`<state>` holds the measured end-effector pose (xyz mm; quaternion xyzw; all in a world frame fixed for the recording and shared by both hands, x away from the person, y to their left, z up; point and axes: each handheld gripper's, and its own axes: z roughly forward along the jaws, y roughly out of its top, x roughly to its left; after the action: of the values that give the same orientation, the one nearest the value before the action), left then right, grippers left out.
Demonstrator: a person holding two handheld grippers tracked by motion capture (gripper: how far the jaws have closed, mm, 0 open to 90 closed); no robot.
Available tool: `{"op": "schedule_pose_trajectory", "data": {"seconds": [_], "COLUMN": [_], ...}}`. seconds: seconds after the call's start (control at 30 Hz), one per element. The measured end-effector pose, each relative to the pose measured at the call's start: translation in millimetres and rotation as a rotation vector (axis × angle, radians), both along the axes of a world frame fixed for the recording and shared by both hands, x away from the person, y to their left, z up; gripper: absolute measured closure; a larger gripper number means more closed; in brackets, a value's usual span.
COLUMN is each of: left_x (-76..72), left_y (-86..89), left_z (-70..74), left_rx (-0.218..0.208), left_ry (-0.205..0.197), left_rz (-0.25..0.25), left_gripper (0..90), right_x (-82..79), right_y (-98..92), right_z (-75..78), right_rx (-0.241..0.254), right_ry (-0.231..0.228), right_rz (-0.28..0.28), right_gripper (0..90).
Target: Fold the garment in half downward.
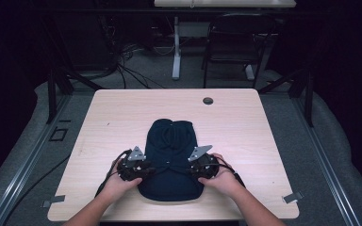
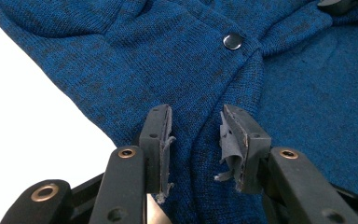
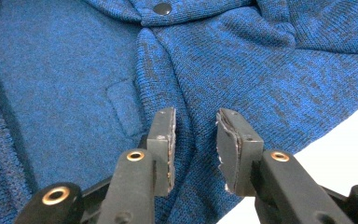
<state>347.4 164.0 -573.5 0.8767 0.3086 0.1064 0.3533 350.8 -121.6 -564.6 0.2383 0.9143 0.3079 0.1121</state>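
A light wooden table (image 1: 122, 117) holds a dark blue knit garment (image 1: 172, 160), apparently a snap-front sweater, bundled at the near middle with its sleeves crossed over the body. At its left edge, the left gripper (image 1: 139, 170) rests on the fabric; in the left gripper view its jaws stand partly open with a ridge of knit between them, the worn pads (image 2: 228, 140) not clearly pressing. A metal snap (image 2: 233, 41) sits farther along. At the right edge, the right gripper (image 1: 202, 167) mirrors this, jaws partly open astride a fold. Folding looks partway done: sleeves in, the body likely still to be folded.
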Motion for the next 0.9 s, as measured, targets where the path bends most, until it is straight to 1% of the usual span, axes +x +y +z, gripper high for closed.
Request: {"op": "schedule_pose_trajectory", "data": {"seconds": [0.1,0.17,0.2,0.27,0.3,0.37,0.4,0.5,0.53,0.6,0.67,0.7,0.87,0.9], "left_x": [-3.7,-6.6,-8.3,-11.8,-13.4,-16.6,-18.1,-22.1,-23.2,-25.1,-26.9,-27.6,-29.8,-29.7], "left_y": [0.0,0.6,0.9,1.2,1.2,1.4,1.4,2.0,2.1,1.8,1.3,1.0,-0.5,-0.8], "left_z": [-0.2,-0.8,-0.9,-1.4,-1.4,-1.0,-0.9,-0.7,-0.5,-0.2,-0.6,-0.7,0.3,0.4], "left_rx": [-0.002,-0.011,-0.013,-0.02,-0.022,-0.021,-0.022,-0.025,-0.021,-0.016,-0.014,-0.012,0.005,0.008], "left_ry": [0.0,0.004,0.007,0.008,0.01,0.017,0.021,0.034,0.034,0.034,0.028,0.024,0.024,0.021], "left_rz": [-0.006,-0.007,-0.009,-0.007,-0.008,-0.016,-0.017,-0.023,-0.028,-0.032,-0.032,-0.033,-0.05,-0.052], "left_gripper": [62.6,62.4,62.4,62.4,62.3,62.3,62.2,62.0,61.8,61.2,60.4,59.9,57.3,57.0], "right_x": [-4.8,-7.3,-8.5,-11.4,-12.2,-14.8,-16.6,-20.2,-21.8,-23.8,-25.9,-26.0,-29.4,-29.4], "right_y": [1.2,0.7,0.0,-0.7,-1.8,-2.5,-2.3,-3.1,-2.7,-2.5,-1.7,-2.1,-1.0,-1.3], "right_z": [-0.1,0.4,0.7,-0.2,0.5,0.4,-0.2,0.6,0.2,0.9,0.0,0.5,-1.1,0.0], "right_rx": [-0.005,-0.009,-0.008,0.006,-0.002,0.001,0.011,0.002,0.005,-0.009,-0.005,-0.014,-0.006,-0.02], "right_ry": [-0.011,-0.006,0.004,0.009,0.014,0.02,0.022,0.031,0.025,0.023,0.01,0.011,-0.009,-0.009], "right_rz": [0.011,0.018,0.02,0.015,0.027,0.031,0.025,0.044,0.044,0.056,0.048,0.056,0.052,0.061], "right_gripper": [67.1,67.2,67.2,67.3,67.3,67.3,67.3,66.5,65.9,62.9,60.0,59.4,56.6,56.0]}}
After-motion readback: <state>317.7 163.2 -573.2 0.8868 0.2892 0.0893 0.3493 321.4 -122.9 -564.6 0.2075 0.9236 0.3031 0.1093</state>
